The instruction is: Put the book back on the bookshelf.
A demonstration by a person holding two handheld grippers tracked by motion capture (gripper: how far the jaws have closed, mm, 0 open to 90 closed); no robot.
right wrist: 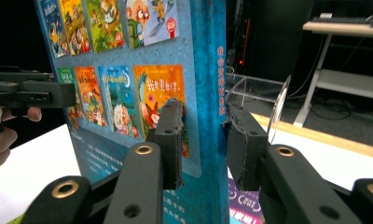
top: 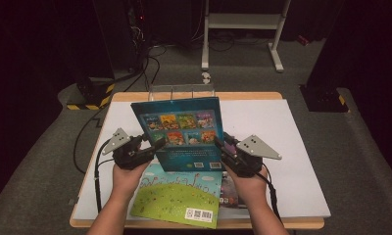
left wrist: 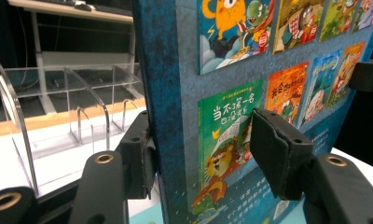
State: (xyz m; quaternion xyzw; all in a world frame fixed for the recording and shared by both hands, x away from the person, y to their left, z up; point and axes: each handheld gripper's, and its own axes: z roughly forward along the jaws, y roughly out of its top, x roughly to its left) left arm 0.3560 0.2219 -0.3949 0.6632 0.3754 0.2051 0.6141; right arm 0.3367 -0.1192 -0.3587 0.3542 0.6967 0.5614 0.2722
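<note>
From the high view we see a blue book (top: 182, 132) held upright above the white table (top: 282, 147), its back cover toward us, printed with two rows of small colourful cover pictures and barcodes along the bottom edge. The left gripper (top: 152, 147) pinches the book's left edge and the right gripper (top: 221, 146) pinches its right edge, each held in a hand. Just nearer us than the blue book, a green book (top: 177, 196) lies flat on the table, with a purple book (top: 229, 188) partly hidden beside it. Beyond the blue book stands a clear acrylic rack (top: 182, 90) at the table's far edge. Past that lie grey carpet, dark cables and a white stand frame (top: 243, 22).

In the left gripper view, our jaws are narrowed onto the blue book's (left wrist: 231, 107) edge, one on each face, with the clear rack (left wrist: 72, 102) behind it on the white surface.

In the right gripper view, the jaws likewise clamp the blue book (right wrist: 152, 70) at its spine side, which carries red lettering. The left gripper (right wrist: 58, 95) grips the far edge, and a desk (right wrist: 343, 28) stands in the dim room behind.
</note>
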